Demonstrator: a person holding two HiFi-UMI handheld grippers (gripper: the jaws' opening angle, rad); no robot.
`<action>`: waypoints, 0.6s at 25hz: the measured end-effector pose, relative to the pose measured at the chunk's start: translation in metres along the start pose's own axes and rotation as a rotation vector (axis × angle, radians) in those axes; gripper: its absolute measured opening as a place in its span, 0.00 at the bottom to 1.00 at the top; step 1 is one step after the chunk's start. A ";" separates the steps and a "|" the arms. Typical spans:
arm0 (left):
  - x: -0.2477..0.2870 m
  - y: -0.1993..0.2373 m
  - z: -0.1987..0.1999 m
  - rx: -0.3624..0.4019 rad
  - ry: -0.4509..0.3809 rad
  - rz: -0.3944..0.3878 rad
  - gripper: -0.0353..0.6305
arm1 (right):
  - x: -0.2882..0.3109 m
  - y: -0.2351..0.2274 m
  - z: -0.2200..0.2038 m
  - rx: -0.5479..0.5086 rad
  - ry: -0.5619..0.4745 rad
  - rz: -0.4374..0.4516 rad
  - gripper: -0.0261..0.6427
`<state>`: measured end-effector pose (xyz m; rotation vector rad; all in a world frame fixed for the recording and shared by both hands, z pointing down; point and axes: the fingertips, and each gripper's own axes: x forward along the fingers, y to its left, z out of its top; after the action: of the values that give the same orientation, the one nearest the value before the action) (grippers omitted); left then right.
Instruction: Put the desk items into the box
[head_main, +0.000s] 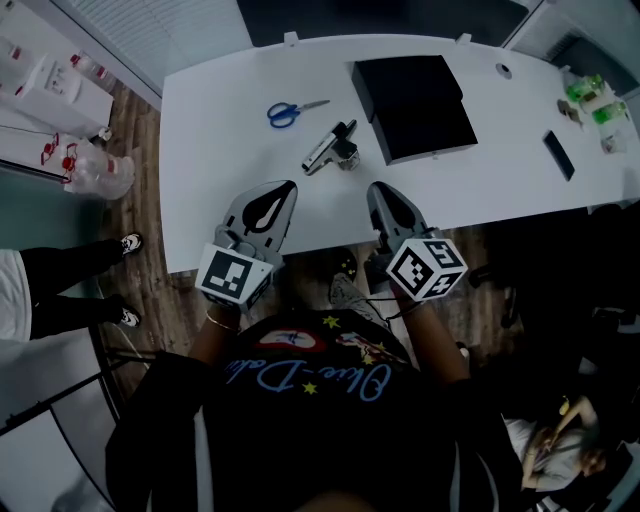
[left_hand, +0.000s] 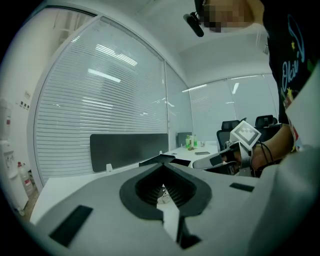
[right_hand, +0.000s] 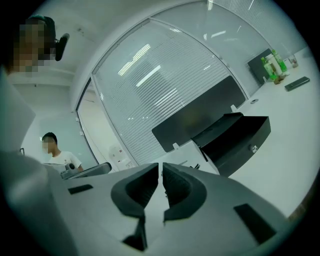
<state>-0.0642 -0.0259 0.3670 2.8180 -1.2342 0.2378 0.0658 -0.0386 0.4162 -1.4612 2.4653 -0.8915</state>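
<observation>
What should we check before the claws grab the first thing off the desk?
1. Left claw empty: ok, shut with nothing in it.
2. Right claw empty: ok, shut with nothing in it.
3. Claws open and ready to grab: not ok, both are shut.
4. Box open: ok, its lid is up.
5. Scissors and stapler easy to reach: ok, they lie apart from each other on the desk, in front of the claws.
6. Room inside the box: cannot tell, its inside is too dark.
</observation>
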 end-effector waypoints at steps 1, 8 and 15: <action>0.003 0.001 -0.002 0.003 -0.001 0.002 0.07 | 0.004 -0.004 -0.001 0.010 0.008 -0.001 0.09; 0.020 0.011 -0.008 -0.011 -0.006 0.027 0.07 | 0.030 -0.026 -0.013 0.102 0.066 -0.017 0.13; 0.032 0.024 -0.013 -0.014 0.016 0.067 0.07 | 0.054 -0.045 -0.027 0.190 0.118 -0.027 0.16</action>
<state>-0.0619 -0.0640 0.3847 2.7603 -1.3231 0.2526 0.0608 -0.0883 0.4720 -1.4188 2.3667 -1.2136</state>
